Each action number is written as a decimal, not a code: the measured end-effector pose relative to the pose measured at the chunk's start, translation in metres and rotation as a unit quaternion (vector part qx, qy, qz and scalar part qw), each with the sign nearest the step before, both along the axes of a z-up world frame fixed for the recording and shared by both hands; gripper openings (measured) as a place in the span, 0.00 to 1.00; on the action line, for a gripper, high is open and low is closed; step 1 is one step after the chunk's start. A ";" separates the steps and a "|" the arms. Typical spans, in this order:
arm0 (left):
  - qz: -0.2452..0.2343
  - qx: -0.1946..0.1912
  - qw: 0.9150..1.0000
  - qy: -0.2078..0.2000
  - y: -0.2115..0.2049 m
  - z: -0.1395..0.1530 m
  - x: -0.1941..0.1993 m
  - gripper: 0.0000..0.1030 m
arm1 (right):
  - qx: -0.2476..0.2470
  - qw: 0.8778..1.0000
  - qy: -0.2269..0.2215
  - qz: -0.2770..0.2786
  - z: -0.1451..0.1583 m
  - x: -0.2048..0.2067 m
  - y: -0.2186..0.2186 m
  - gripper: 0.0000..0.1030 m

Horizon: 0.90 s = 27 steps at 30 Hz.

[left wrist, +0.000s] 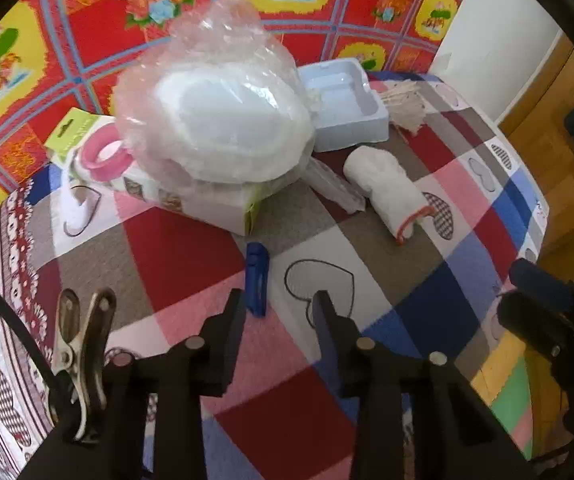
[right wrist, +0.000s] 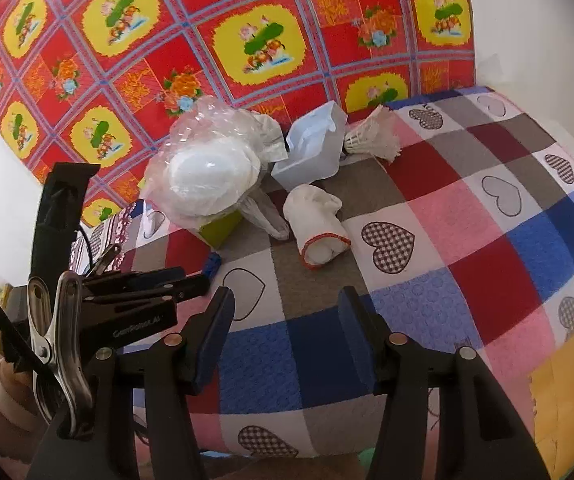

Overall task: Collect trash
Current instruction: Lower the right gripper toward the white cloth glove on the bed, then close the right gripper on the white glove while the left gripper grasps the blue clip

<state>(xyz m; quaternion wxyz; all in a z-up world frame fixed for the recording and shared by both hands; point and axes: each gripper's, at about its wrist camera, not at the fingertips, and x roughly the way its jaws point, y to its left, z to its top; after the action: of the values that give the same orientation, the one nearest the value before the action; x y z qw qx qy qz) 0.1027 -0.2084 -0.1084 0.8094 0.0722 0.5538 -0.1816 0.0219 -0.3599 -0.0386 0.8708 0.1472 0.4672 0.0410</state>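
Note:
A clear plastic bag with white bowls (left wrist: pixel 223 116) (right wrist: pixel 207 176) lies on a green-and-white box (left wrist: pixel 191 196) (right wrist: pixel 219 228). Beside it are a pale blue plastic tray (left wrist: pixel 347 108) (right wrist: pixel 311 152), a white glove with a red cuff (left wrist: pixel 391 192) (right wrist: pixel 319 220), a clear wrapper (left wrist: pixel 335 188) (right wrist: pixel 267 212) and a white shuttlecock (right wrist: pixel 371 136) (left wrist: pixel 403 108). A small blue clip (left wrist: pixel 257 276) (right wrist: pixel 211 263) lies just ahead of my open, empty left gripper (left wrist: pixel 279 308). My right gripper (right wrist: pixel 287 308) is open and empty, short of the glove.
Everything lies on a patchwork heart-print cloth (left wrist: pixel 407 300) (right wrist: pixel 467 220). A red and yellow floral sheet (left wrist: pixel 87 32) (right wrist: pixel 247 40) stands behind. The table's edge runs along the right, with a wooden floor (left wrist: pixel 559 152) beyond. The right gripper shows at the right edge of the left view (left wrist: pixel 555 320).

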 end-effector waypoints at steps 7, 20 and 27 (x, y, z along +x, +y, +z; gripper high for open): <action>0.003 0.009 1.000 0.013 -0.007 -0.016 0.014 0.23 | 0.006 1.000 0.009 0.010 -0.009 0.017 -0.010 0.54; 0.015 0.033 0.999 0.015 -0.010 -0.027 0.022 0.23 | 0.008 0.999 0.023 0.029 -0.022 0.039 -0.014 0.54; 0.026 0.027 0.999 0.002 -0.014 -0.031 0.025 0.15 | 0.009 0.999 0.032 0.030 -0.030 0.043 -0.016 0.54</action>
<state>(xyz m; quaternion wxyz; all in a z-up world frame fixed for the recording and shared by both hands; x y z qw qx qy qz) 0.1276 -0.2224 -0.1392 0.8101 0.0797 0.5623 -0.1456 0.0653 -0.3757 -0.0683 0.8523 0.1419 0.4990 0.0667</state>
